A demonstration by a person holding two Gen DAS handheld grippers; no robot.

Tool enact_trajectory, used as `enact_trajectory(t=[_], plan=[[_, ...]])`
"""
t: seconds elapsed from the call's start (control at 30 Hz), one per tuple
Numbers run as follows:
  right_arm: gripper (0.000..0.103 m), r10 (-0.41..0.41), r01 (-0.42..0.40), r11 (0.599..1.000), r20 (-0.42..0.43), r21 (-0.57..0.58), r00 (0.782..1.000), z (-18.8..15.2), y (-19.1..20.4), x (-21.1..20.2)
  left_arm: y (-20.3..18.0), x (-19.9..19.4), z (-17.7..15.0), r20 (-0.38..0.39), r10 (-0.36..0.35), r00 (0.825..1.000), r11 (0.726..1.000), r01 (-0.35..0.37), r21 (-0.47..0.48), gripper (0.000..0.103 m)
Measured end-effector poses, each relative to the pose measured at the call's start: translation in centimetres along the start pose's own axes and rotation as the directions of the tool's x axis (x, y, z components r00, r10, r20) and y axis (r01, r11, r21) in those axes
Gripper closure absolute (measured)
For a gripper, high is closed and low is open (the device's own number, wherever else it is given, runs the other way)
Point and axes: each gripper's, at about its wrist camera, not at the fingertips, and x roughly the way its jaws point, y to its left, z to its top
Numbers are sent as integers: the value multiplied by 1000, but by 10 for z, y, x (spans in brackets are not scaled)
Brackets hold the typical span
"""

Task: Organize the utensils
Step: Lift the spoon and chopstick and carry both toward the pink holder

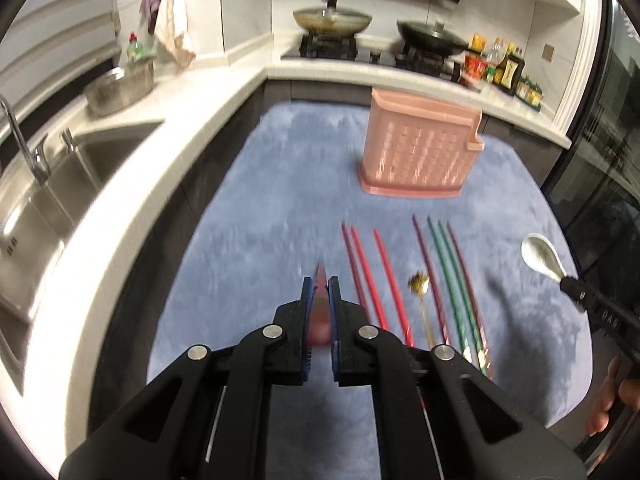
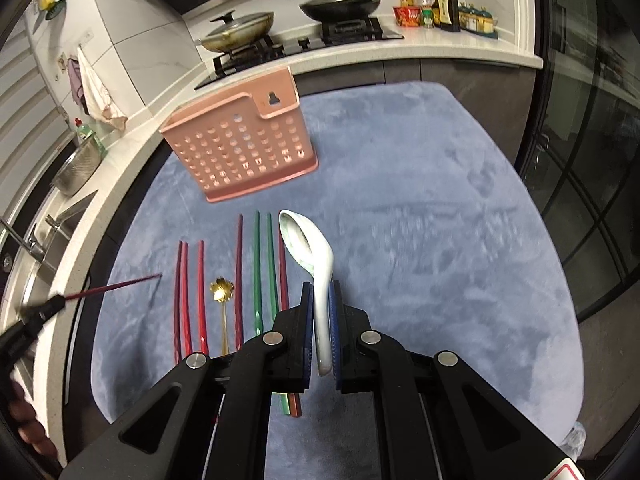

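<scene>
Two grips, one utensil each: left gripper (image 1: 319, 286) pinches a dark-red chopstick (image 1: 320, 308), right gripper (image 2: 320, 292) clamps the white spoon (image 2: 310, 252) by its handle, both clear of the blue mat (image 2: 440, 240), prob. bound for the pink holder (image 2: 240, 148) at the mat's far edge. Remaining chopsticks (image 1: 384, 276) and the gold spoon (image 1: 420, 286) lie in a row near the mat's front edge.

We hold our left tool (image 1: 321, 280) pointing steeply down, jaws clamped tight; our right tool (image 2: 320, 286) points likewise down, jaws pinched together; fingers (image 1: 608, 400) curl around its handle.
</scene>
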Motion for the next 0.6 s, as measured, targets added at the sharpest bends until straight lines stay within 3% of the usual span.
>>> enact_trajectory(t=[0.37, 0.5, 0.6], plan=[[95, 21, -19, 999, 35, -43, 999, 35, 8, -18, -18, -32, 65, 135, -34, 990, 999, 30, 34, 96], [95, 36, -31, 996, 57, -79, 998, 62, 16, -23, -27, -47, 100, 205, -59, 977, 998, 52, 40, 96], [95, 71, -66, 994, 63, -90, 995, 86, 21, -21, -36, -62, 132, 280, -81, 957, 997, 71, 44, 96]])
